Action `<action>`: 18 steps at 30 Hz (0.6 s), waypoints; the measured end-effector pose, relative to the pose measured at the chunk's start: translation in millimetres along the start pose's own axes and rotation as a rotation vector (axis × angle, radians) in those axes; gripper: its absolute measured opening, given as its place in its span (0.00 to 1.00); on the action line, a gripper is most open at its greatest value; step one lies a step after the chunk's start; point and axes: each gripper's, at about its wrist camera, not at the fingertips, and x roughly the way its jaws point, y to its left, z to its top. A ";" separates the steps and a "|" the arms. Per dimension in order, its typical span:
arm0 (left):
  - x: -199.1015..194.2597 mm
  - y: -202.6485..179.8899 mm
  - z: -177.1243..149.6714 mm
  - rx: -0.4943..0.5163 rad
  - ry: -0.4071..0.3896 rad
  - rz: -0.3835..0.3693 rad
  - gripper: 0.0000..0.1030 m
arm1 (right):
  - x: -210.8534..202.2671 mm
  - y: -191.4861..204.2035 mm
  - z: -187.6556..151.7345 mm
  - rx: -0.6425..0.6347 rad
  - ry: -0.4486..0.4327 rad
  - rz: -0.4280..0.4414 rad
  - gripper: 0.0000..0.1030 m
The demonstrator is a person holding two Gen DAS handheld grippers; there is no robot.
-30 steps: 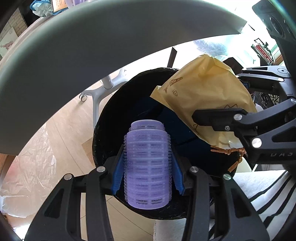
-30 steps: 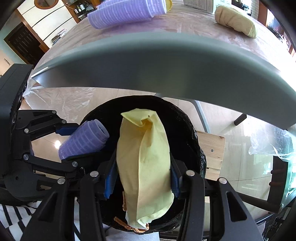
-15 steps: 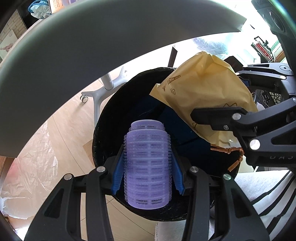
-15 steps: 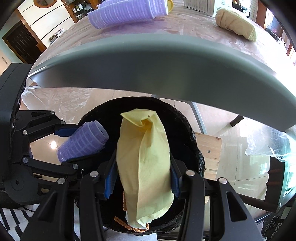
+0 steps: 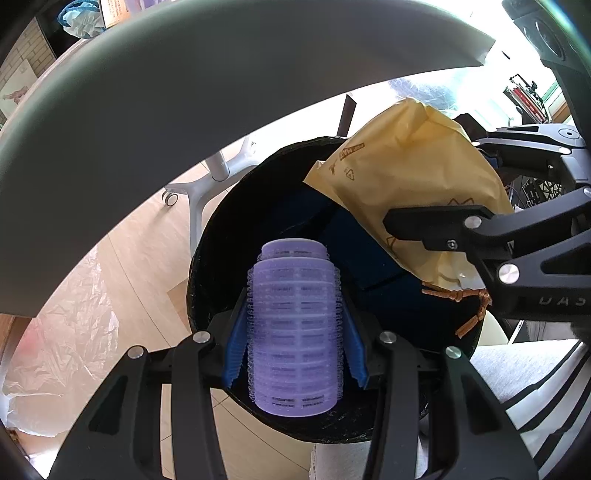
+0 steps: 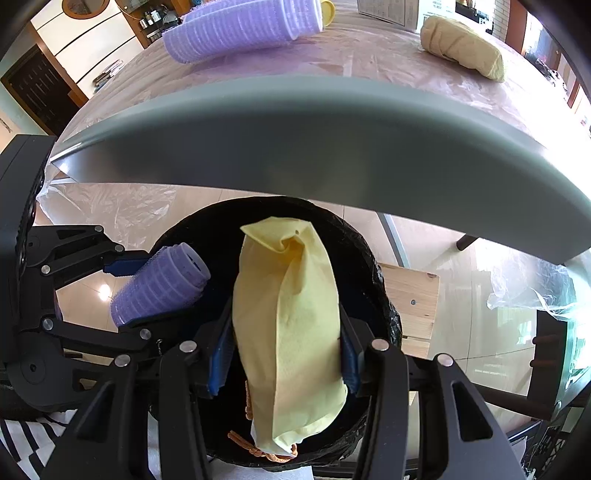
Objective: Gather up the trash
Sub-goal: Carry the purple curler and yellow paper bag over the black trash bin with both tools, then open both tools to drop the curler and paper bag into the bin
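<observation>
A grey table edge above wood flooring and crumpled plastic sheeting

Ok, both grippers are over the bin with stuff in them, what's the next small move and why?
Probably open both grippers and let the items drop. The left gripper is shut on the purple hair roller and the right gripper on the yellow bag, and both hang above the open mouth of the black-lined bin, so a release should land them inside.

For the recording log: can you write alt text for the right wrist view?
The right gripper holds a yellow paper bag over a black-lined trash bin, beside the left gripper clamping a purple hair roller. Beyond, more purple rollers lie on the table.
</observation>
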 end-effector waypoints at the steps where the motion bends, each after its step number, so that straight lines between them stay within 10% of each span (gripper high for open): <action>1: -0.1 0.2 -0.1 0.000 0.000 -0.001 0.45 | 0.2 -0.4 0.4 0.000 0.000 0.000 0.45; 14: -1.5 1.8 0.1 0.002 -0.011 -0.012 0.47 | 2.7 -2.9 -1.6 0.009 0.006 0.005 0.48; 16: -5.1 2.8 -0.4 0.000 -0.034 0.004 0.71 | -0.1 -5.8 -2.0 0.021 -0.003 0.008 0.59; 18: -9.1 3.7 -0.5 0.001 -0.054 0.002 0.74 | -4.5 -9.0 -2.3 0.045 -0.016 0.017 0.68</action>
